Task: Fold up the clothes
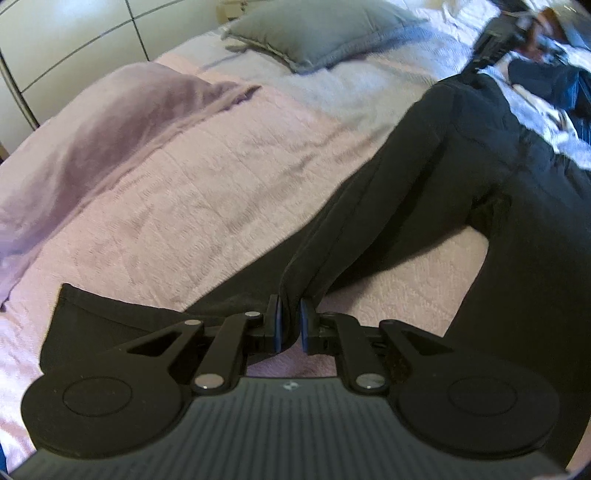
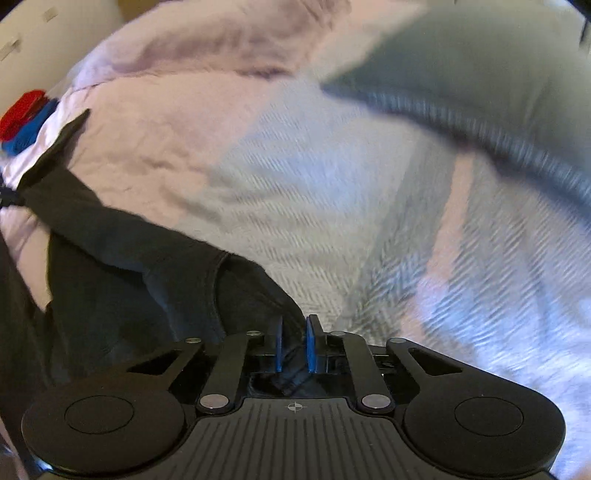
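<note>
Left claw [image 1: 290, 325] reaches low and forward over the bed [image 1: 207, 173], its blue pads clamped on a bunched leg of the black trousers [image 1: 436, 177], which lie spread across the pink quilt toward the grey pillow [image 1: 314, 31]. Right claw [image 2: 294, 341] is likewise pinched on dark cloth of the trousers [image 2: 122, 258] at their other end, above the pale striped blanket [image 2: 332, 184].

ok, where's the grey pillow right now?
Left wrist view: grey pillow lies at the top centre on the bedspread, beyond the black trousers.
</note>
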